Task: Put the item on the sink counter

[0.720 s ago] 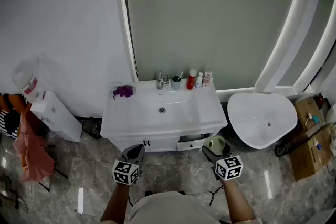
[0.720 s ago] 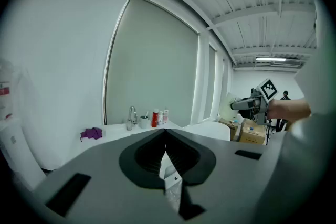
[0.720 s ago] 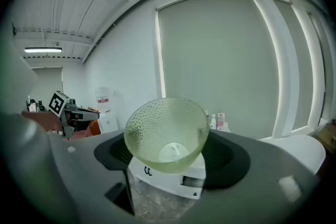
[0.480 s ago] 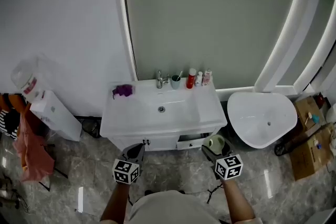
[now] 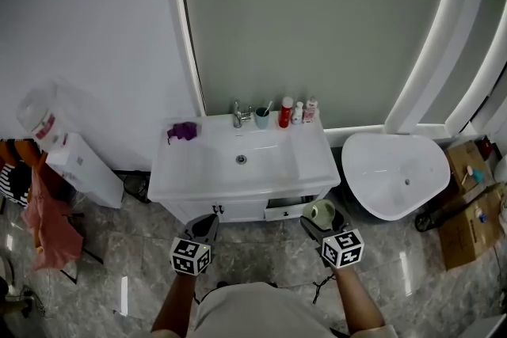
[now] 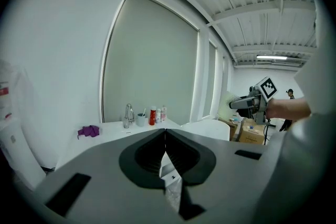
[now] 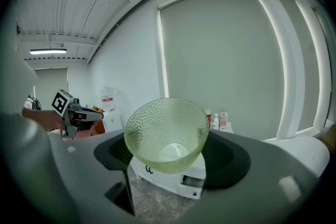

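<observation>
Grey panel (image 5: 317, 20) fills the back wall, framed in white. Marbled tile floor (image 5: 119, 249) below. White sink counter (image 5: 313, 162) stands against the wall at centre, basin sunk in its middle; a drawer (image 5: 287, 210) in its front, right side, sits partly open. White tub (image 5: 380, 178) just right of the counter. Cardboard boxes (image 5: 463, 210) on the floor at far right. Both grippers are held low in front of the counter, over the floor. Right gripper (image 5: 322, 216): jaws spread wide and clamped on the bowl (image 7: 167, 134), one jaw at each side of its wall. Bowl is pale green pebbled glass, empty, mouth tilted toward the gripper camera; in the head view it hangs just off the counter's front right corner, near the open drawer, not on the counter. Left gripper (image 5: 204, 227): jaws pressed together, nothing between them. On the counter: purple cloth (image 5: 184, 131) at back left corner; faucet (image 5: 237, 113) behind the basin; cup (image 5: 262, 119) just right of it; then a red bottle (image 5: 285, 112) and two small white bottles (image 5: 305, 110) in a row along the back edge.
</observation>
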Available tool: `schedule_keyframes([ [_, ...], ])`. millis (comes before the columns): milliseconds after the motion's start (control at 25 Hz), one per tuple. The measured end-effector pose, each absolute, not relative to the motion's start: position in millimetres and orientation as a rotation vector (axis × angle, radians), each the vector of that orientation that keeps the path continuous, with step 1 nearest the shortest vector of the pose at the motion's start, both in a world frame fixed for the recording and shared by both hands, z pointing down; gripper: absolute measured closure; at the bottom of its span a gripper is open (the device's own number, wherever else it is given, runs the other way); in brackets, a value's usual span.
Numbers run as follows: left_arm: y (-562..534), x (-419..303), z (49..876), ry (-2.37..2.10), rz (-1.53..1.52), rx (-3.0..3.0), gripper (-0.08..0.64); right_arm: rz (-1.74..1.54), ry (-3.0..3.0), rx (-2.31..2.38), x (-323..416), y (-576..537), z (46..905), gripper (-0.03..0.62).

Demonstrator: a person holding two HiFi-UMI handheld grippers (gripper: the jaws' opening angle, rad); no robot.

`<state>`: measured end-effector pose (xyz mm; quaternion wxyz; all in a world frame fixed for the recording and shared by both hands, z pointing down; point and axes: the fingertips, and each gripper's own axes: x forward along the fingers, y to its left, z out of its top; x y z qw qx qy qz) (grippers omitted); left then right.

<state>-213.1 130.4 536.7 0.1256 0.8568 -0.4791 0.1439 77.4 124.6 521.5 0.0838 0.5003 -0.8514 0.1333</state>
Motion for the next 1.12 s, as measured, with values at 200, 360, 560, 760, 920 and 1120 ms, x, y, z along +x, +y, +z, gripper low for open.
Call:
schedule_keyframes([
  [200, 135.3, -191.6, 540.8, -1.396, 0.391, 2.469, 0.552, 0.374, -2.533, 1.48, 98.3, 126.2, 526.0, 0.198],
  [360, 138.8, -177.4, 545.9, -1.419, 0.332, 2.415, 0.552, 0.36, -2.538, 1.461, 117.2, 128.5, 531.1, 0.198],
  [560, 143.7, -164.6, 552.5, -1.466, 0.35, 2.381, 0.552, 0.368, -2.539, 1.435, 135.3, 131.2, 539.6, 0.198],
  [760, 149.9, -149.5, 559.1, -1.475, 0.362, 2.374, 0.552, 0.385, -2.54, 1.412, 146.1, 132.2, 551.0, 0.198],
  [920, 151.2, -144.0, 561.7, -1.467, 0.369, 2.373, 0.552, 0.396, -2.539, 1.399, 147.0, 129.8, 555.8, 0.198],
  [1120, 139.0, -145.1, 560.3, -1.467, 0.363, 2.379, 0.552, 0.395, -2.535, 1.378, 141.6, 117.7, 558.8, 0.198],
])
